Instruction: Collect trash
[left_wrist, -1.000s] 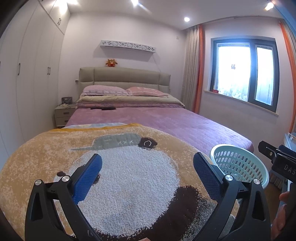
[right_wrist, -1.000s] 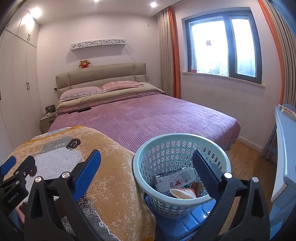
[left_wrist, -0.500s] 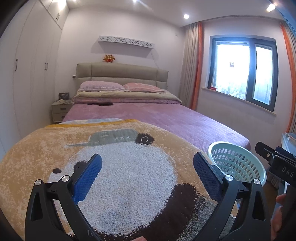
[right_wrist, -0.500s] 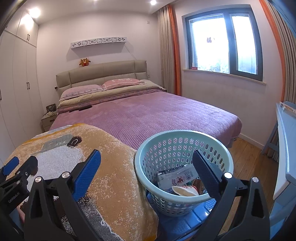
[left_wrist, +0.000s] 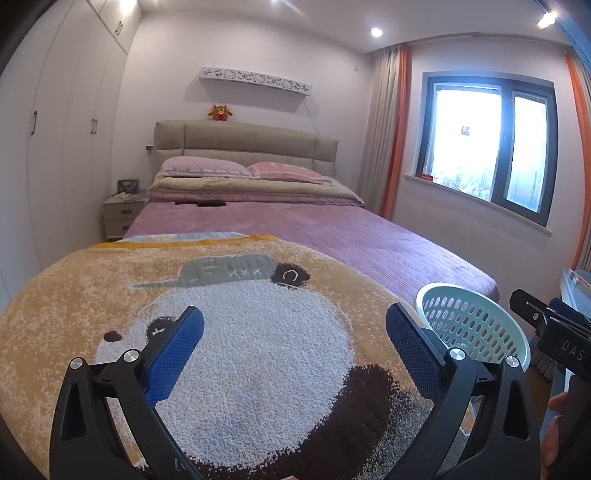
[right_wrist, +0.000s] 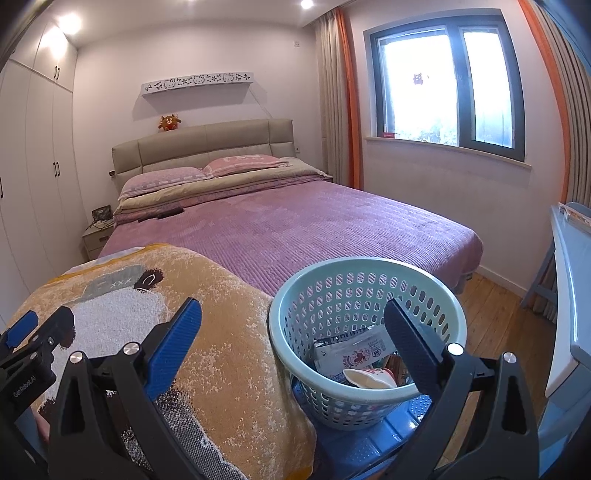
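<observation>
A pale green perforated basket (right_wrist: 295, 299) stands on a blue stool (right_wrist: 365, 443) beside the bed's foot; in the left wrist view the basket (left_wrist: 476, 325) shows at the right. Inside lie a white printed wrapper (right_wrist: 351, 352), a crumpled cup (right_wrist: 369, 376) and other trash. My right gripper (right_wrist: 291, 332) is open, hovering over the basket's near rim, with nothing between its fingers. My left gripper (left_wrist: 295, 339) is open and empty above the panda blanket (left_wrist: 258, 350). The left gripper's blue-tipped fingers (right_wrist: 22, 328) show at the far left of the right wrist view.
A purple-covered bed (right_wrist: 295, 229) fills the middle, with the orange panda blanket (right_wrist: 207, 332) draped at its foot. Dark flat items (left_wrist: 210, 202) lie near the pillows. A nightstand (left_wrist: 122, 218) and wardrobes (left_wrist: 55, 147) stand left; a pale table (right_wrist: 572, 288) and wood floor (right_wrist: 495, 317) are on the right.
Both views have crept slightly forward and upward; the basket sits a little closer under the right gripper. Both grippers stay open and empty.
</observation>
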